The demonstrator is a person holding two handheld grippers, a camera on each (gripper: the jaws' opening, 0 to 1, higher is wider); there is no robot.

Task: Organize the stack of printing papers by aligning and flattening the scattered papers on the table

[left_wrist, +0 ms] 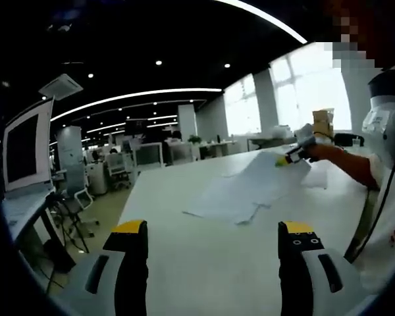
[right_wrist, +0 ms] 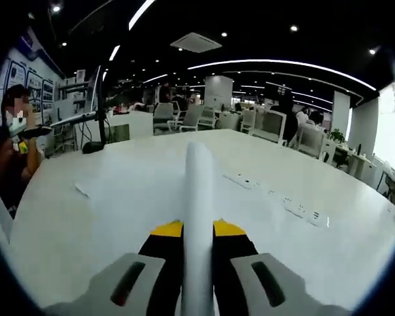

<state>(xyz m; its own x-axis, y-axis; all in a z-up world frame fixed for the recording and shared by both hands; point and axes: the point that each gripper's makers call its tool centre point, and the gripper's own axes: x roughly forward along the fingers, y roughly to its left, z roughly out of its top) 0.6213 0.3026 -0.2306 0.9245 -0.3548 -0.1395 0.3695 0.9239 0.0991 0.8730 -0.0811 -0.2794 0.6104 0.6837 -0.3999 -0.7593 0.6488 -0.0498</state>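
Two grippers: right gripper clamps the papers edge, apparently lifted off the table; left gripper spread wide, empty.

Open-plan office: rows of desks, monitors, swivel chairs.

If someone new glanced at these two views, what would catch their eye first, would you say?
Probably the white paper running up the middle of the right gripper view, pinched edge-on between the right gripper's yellow-tipped jaws. In the left gripper view, scattered sheets fan out across the white table, one corner lifted, while the left gripper hovers open, holding nothing.
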